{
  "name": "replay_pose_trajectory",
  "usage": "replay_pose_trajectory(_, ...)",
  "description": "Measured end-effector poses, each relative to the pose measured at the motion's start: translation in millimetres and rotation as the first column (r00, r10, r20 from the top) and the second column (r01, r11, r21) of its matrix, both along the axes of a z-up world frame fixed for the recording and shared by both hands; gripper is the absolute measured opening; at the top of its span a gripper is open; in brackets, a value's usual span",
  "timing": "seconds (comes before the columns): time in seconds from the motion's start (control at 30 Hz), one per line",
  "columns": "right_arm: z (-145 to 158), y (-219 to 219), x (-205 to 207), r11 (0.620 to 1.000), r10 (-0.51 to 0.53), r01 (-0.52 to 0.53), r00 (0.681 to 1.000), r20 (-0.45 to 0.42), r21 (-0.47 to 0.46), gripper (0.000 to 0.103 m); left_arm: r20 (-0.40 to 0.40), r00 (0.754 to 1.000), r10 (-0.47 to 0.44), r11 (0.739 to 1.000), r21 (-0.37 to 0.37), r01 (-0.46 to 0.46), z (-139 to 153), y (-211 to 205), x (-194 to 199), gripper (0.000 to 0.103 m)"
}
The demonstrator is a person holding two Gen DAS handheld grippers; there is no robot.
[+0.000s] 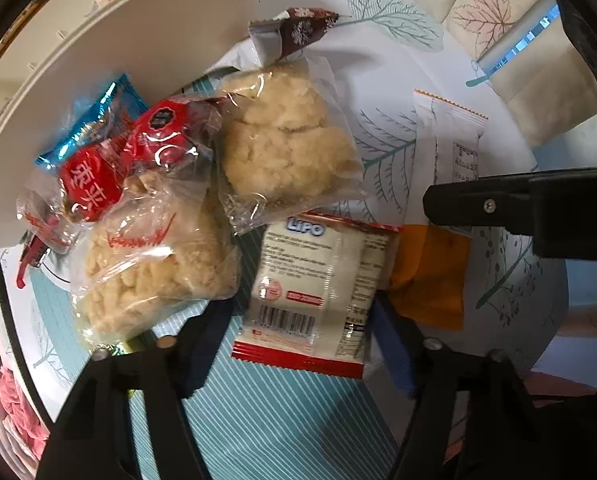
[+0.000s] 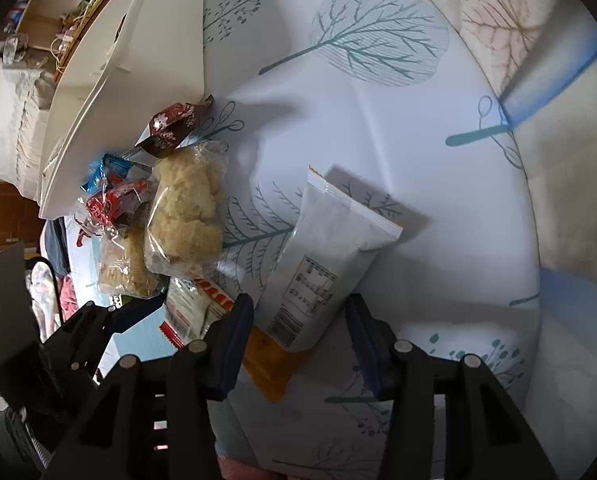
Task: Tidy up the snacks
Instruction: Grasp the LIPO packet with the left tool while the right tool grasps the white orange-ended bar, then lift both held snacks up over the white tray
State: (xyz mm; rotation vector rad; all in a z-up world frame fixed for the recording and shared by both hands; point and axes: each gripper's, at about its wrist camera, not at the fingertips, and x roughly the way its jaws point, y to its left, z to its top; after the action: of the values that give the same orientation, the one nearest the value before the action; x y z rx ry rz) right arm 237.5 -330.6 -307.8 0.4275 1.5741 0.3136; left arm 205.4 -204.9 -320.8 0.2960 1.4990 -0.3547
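My left gripper (image 1: 298, 336) is open, its jaws on either side of a white and red LiPO packet (image 1: 318, 292) lying on the table. Two clear bags of pale puffed snacks (image 1: 286, 140) (image 1: 154, 264), a red packet (image 1: 98, 176), a blue packet (image 1: 94, 120) and a dark red snowflake wrapper (image 1: 298, 28) lie beside a white bin (image 1: 98, 60). My right gripper (image 2: 298, 336) is open around the lower end of a white pouch (image 2: 326, 256), which rests partly on an orange packet (image 2: 266, 364). The pouch also shows in the left wrist view (image 1: 446, 140).
The snacks lie on a white tablecloth printed with teal trees (image 2: 378, 40). The white bin (image 2: 138, 40) stands at the left, with a cluttered shelf behind it. A striped teal patch of cloth (image 1: 278, 420) lies under my left gripper.
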Motion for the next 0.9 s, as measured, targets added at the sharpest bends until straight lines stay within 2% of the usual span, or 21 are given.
replay_pose_trajectory(0.23, 2.5, 13.6, 4.0, 0.998, 0.036, -0.036, 0.999, -0.002, -0.060, 0.048, 0.023, 1.000, 0.018, 1.000, -0.015, -0.017, 3.0, 8.8, -6.9, 0.046)
replay_pose_trajectory(0.63, 2.8, 31.7, 4.3, 0.994, 0.051, -0.050, 0.999, 0.006, -0.093, 0.044, 0.049, 0.993, 0.105, 0.994, -0.015, -0.104, 9.3, 34.7, -35.2, 0.045)
replay_pose_trajectory(0.9, 3.7, 44.2, -2.9, 0.995, 0.071, -0.070, 0.997, 0.016, -0.071, 0.032, 0.071, 0.985, 0.158, 0.987, -0.026, -0.156, 27.5, 50.0, -58.1, 0.045)
